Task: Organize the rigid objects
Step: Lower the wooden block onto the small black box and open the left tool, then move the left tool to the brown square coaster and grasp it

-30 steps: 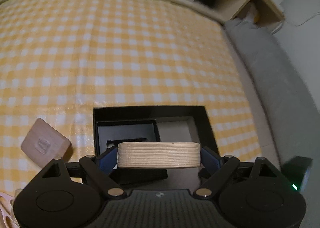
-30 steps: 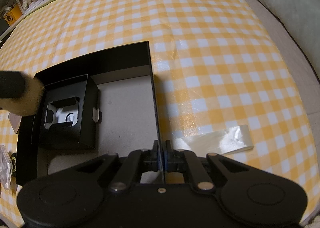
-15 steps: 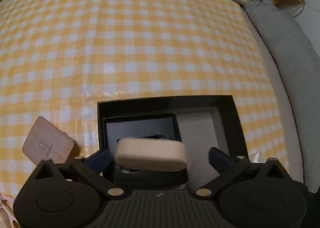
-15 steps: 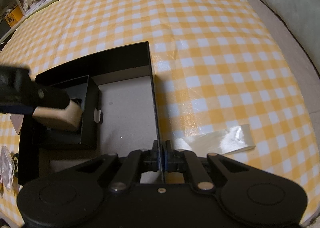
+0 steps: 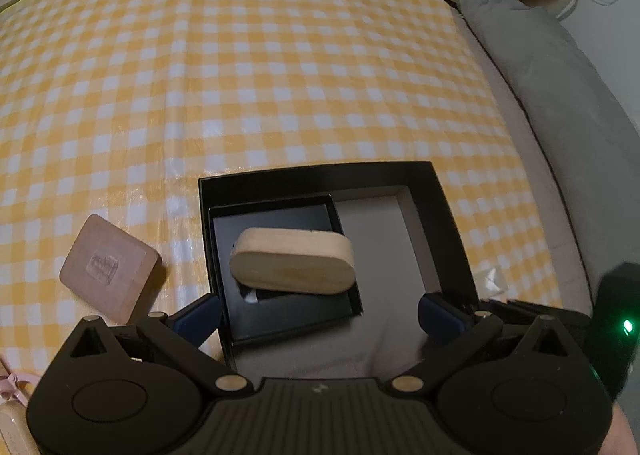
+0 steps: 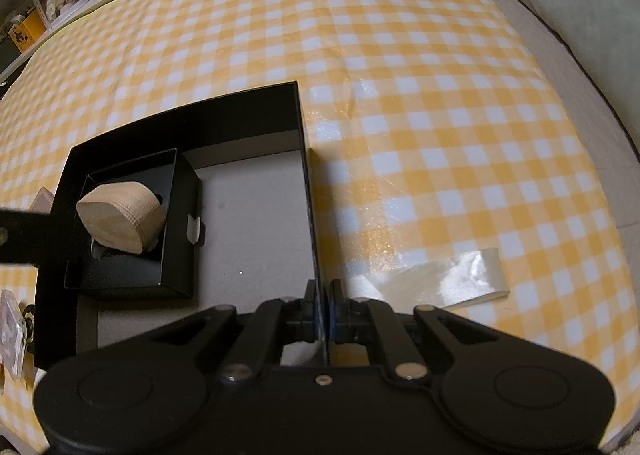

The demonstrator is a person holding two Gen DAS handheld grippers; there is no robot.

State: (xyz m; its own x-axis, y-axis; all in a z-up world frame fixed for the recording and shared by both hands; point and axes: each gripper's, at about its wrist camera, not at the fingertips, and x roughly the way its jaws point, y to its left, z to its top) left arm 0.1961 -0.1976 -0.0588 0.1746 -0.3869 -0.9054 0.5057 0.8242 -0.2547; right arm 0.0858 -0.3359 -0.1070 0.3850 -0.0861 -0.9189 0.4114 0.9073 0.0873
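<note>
A pale oval wooden block (image 5: 292, 261) lies tilted inside a small black inner box (image 5: 280, 267), which stands in the left part of a larger black box (image 5: 448, 215). My left gripper (image 5: 320, 313) hovers above it, wide open, its blue pads clear of the block. In the right wrist view the same wooden block (image 6: 122, 217) rests in the small inner box (image 6: 180, 215), and my right gripper (image 6: 322, 309) is shut on the right wall of the large black box (image 6: 308, 183).
A flat brown wooden tile (image 5: 110, 269) lies on the yellow checked cloth (image 5: 240, 75) left of the box. A clear plastic sheet (image 6: 452, 279) lies right of the box. Grey bedding (image 5: 560, 95) runs along the right. Shelves line the far edge.
My left gripper opened and let go of the wooden block, which dropped into the small inner box and came to rest tilted. The right gripper stayed clamped on the box wall.
</note>
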